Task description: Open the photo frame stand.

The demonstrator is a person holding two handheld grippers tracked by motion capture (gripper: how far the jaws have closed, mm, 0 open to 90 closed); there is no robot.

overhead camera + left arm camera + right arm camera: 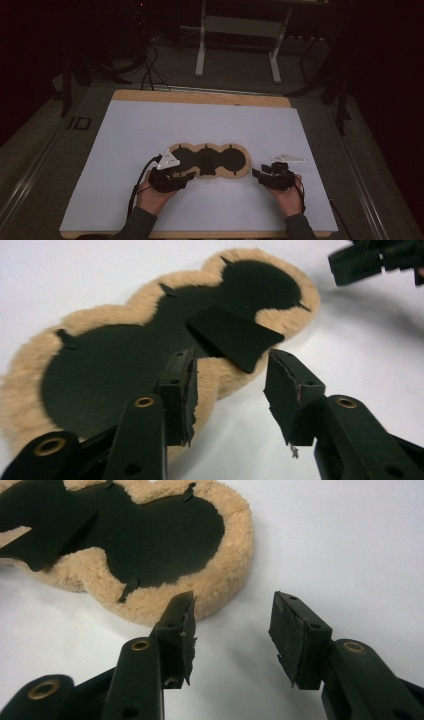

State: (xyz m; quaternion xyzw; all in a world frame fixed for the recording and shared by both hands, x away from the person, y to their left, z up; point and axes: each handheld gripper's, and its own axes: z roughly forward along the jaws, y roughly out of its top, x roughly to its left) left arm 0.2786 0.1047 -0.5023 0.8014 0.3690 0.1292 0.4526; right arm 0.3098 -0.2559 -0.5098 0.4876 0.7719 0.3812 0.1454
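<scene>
A three-lobed fleece pad lies flat on the white table, a little toward 6 o'clock from the table's middle in the high view. Its long axis runs from 9 o'clock to 3 o'clock, parallel to the person's edge of the table, with one rounded end toward each hand. The tan pile shows as a rim all round; the face turned up is black, shaped as three joined discs. A black strap crosses the middle lobe, and in the left gripper view its near end stands slightly off the pile.

The left gripper sits at the pad's 9 o'clock end, at about 7 o'clock from the pad's centre. Its jaws stand apart with nothing clamped: in its own view one fingertip lies over the fleece rim and the other over bare table, and whether the first actually touches the pile is hard to judge. The right gripper is at the 3 o'clock end, at about 5 o'clock from the centre, also released, both jaws over bare table just short of the rim.

The high view is dim, so the small black tabs at the lobe joints are clear only close up. In the right gripper view the pad is cut off at the frame's 9 and 12 o'clock edges
</scene>
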